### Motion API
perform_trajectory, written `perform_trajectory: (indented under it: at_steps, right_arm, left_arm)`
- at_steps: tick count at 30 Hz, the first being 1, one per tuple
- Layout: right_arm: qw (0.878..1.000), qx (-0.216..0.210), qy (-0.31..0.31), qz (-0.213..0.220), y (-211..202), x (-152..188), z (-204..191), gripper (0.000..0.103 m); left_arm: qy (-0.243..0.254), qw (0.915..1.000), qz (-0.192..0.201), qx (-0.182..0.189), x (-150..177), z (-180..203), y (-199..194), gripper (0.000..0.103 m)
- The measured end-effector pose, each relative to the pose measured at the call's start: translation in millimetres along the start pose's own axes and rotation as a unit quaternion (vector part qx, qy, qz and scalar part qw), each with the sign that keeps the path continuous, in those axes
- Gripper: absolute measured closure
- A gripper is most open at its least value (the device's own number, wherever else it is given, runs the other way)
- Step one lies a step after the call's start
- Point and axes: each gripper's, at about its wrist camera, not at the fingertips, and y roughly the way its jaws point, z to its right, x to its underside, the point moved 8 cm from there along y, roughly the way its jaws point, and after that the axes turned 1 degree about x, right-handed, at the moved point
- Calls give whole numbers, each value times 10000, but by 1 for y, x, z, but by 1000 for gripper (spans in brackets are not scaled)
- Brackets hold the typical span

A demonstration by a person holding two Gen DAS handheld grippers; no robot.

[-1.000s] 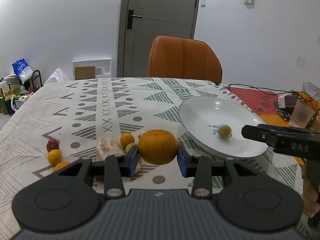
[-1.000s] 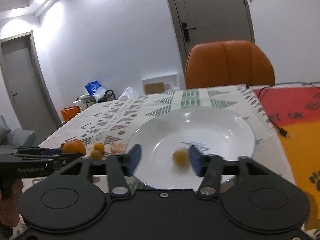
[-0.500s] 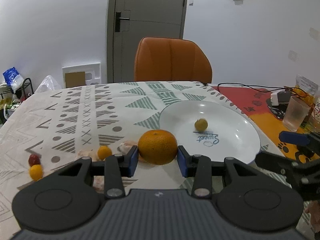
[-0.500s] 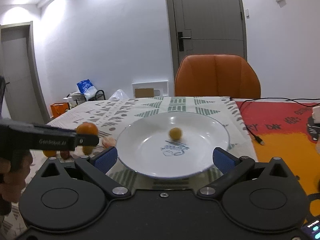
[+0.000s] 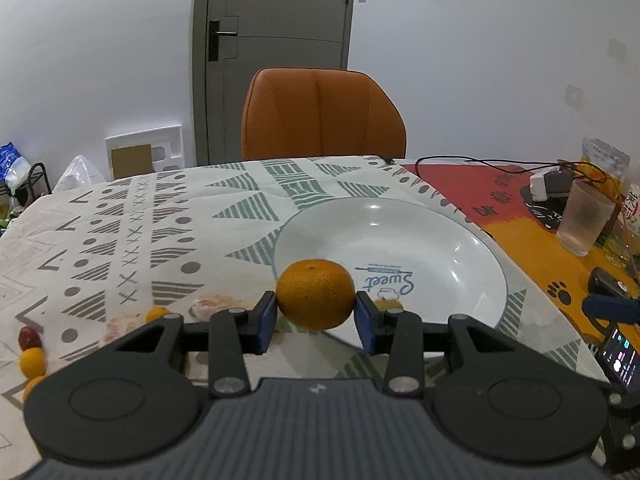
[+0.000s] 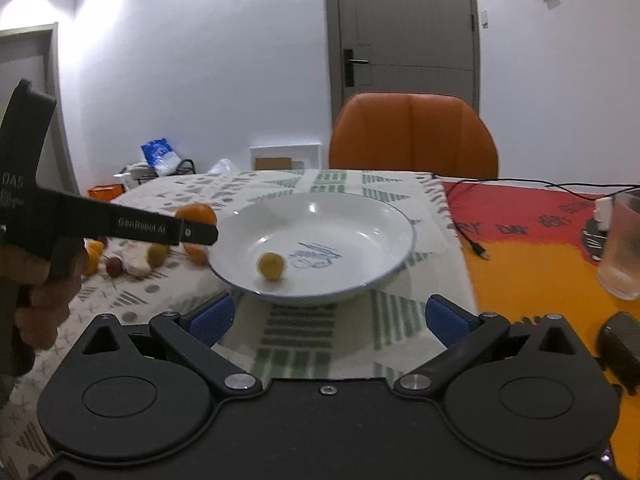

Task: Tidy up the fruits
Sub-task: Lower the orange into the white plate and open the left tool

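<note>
Fingers (image 5: 266, 322) grip orange (image 5: 315, 294); plate's fruit (image 6: 271, 265) seemingly hidden.

Large orange (image 5: 315, 299) held at plate (image 5: 472, 248) rim (yellow fruit (image 6: 271, 265) inside).

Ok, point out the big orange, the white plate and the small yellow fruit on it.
big orange (image 5: 315, 294), left wrist view, front skin.
white plate (image 6: 384, 222), right wrist view, bare inner wall.
small yellow fruit (image 6: 271, 265), right wrist view, middle.

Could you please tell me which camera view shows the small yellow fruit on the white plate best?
The right wrist view: the small yellow fruit lies unobstructed inside the white plate. In the left wrist view, only a sliver peeks past the left gripper, shut on the orange.
</note>
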Motion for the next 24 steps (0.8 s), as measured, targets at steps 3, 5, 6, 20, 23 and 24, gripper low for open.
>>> perform_trajectory:
  at_steps: [3, 5, 6, 20, 23, 24]
  right_arm:
    - [10000, 61, 39, -45, -4, 6, 8, 0]
    - [9999, 122, 52, -76, -7, 9, 12, 0]
    - [9998, 145, 67, -92, -8, 10, 15, 0]
    - [9992, 196, 139, -329, -24, 28, 28, 0]
    - [9990, 217, 128, -363, -28, 31, 27, 0]
    - [9990, 218, 128, -364, -28, 32, 27, 0]
  left_arm:
    - [17, 10000, -35, 14, -1, 4, 8, 63]
    - [24, 10000, -73, 33, 0, 7, 13, 63]
    - [31, 9999, -94, 44, 0, 9, 16, 63]
    - [269, 9996, 0, -103, -12, 21, 21, 54]
    - [273, 9994, 127, -173, -16, 18, 11, 47]
    - [274, 9993, 159, -189, -17, 16, 8, 46]
